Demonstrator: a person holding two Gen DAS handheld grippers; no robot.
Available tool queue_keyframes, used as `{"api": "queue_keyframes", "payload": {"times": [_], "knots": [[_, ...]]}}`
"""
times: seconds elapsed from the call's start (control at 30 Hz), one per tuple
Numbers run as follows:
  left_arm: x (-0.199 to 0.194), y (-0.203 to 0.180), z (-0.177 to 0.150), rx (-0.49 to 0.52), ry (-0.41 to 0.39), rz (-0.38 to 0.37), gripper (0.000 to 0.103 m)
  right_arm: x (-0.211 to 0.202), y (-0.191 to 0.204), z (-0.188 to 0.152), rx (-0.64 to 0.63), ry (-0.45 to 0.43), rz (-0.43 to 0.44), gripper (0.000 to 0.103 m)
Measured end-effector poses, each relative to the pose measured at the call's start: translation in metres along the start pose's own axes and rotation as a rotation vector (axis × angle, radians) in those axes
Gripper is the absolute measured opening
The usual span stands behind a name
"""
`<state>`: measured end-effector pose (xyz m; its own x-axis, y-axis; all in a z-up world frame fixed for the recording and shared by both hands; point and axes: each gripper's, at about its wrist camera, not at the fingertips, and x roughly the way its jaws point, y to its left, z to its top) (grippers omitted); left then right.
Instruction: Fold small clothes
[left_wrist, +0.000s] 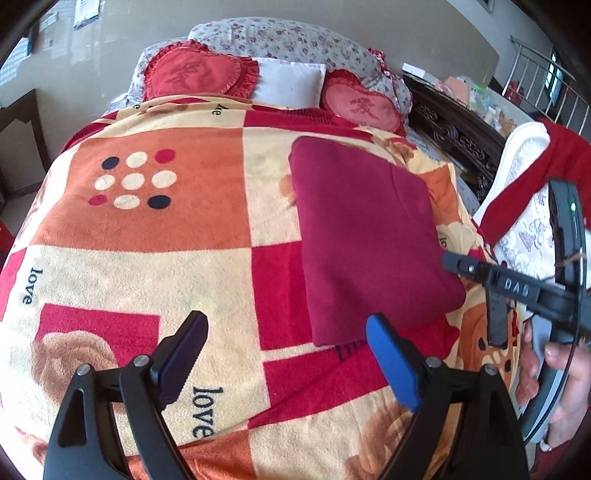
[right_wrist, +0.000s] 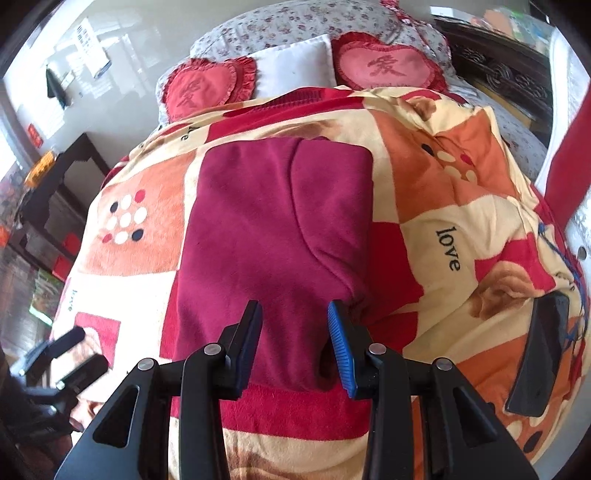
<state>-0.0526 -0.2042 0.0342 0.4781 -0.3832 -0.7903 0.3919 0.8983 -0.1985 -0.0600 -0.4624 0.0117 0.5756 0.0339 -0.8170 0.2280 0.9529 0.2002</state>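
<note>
A dark red garment (left_wrist: 369, 240) lies folded into a rectangle on the patterned blanket (left_wrist: 147, 229). It also shows in the right wrist view (right_wrist: 273, 240), filling the middle. My left gripper (left_wrist: 286, 328) is open and empty, above the blanket just left of the garment's near edge. My right gripper (right_wrist: 295, 314) is open and empty, over the garment's near edge; it also shows in the left wrist view (left_wrist: 476, 280) at the garment's right corner. The left gripper shows in the right wrist view (right_wrist: 79, 350) at lower left.
Two red heart cushions (left_wrist: 195, 74) (left_wrist: 364, 105) and a white pillow (left_wrist: 288, 81) lie at the bed's head. A carved dark wood frame (left_wrist: 454, 129) runs along the right. A black phone-like object (right_wrist: 539, 350) lies on the blanket (right_wrist: 461, 184) at right.
</note>
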Motion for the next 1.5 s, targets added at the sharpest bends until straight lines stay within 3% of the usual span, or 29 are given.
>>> {"api": "queue_keyframes", "payload": {"times": [0.27, 0.63, 0.8, 0.93, 1.0, 1.1, 1.2, 1.27, 1.4, 1.47, 1.5], "knots": [[0.011, 0.001, 0.004, -0.023, 0.012, 0.001, 0.091, 0.005, -0.008, -0.004, 0.021, 0.008, 0.012, 0.018], [0.059, -0.002, 0.019, -0.028, 0.044, 0.033, 0.091, 0.001, -0.055, 0.008, 0.113, -0.022, -0.033, 0.018], [0.076, -0.016, 0.029, 0.004, 0.043, 0.042, 0.091, 0.015, -0.054, 0.023, 0.12, -0.033, 0.001, 0.018], [0.093, -0.023, 0.033, 0.024, 0.065, 0.046, 0.091, 0.041, -0.045, 0.026, 0.098, 0.03, 0.088, 0.018], [0.1, -0.025, 0.033, 0.027, 0.074, 0.046, 0.091, 0.045, -0.041, 0.025, 0.059, 0.012, 0.037, 0.0], [0.107, -0.027, 0.033, 0.033, 0.08, 0.044, 0.091, 0.036, -0.048, 0.026, 0.052, -0.044, 0.032, 0.0], [0.11, -0.027, 0.034, 0.027, 0.08, 0.041, 0.091, 0.041, -0.061, 0.022, 0.065, -0.04, -0.069, 0.0], [0.113, -0.026, 0.035, 0.028, 0.086, 0.037, 0.091, 0.053, -0.071, 0.017, 0.113, 0.027, 0.04, 0.0], [0.113, -0.026, 0.036, 0.03, 0.083, 0.038, 0.091, 0.025, -0.074, 0.02, 0.137, -0.085, 0.063, 0.0], [0.112, -0.027, 0.036, 0.033, 0.081, 0.044, 0.091, 0.018, -0.066, 0.025, 0.133, -0.11, 0.111, 0.022], [0.112, -0.028, 0.036, 0.035, 0.079, 0.045, 0.091, 0.021, -0.062, 0.027, 0.123, -0.095, 0.118, 0.025]]}}
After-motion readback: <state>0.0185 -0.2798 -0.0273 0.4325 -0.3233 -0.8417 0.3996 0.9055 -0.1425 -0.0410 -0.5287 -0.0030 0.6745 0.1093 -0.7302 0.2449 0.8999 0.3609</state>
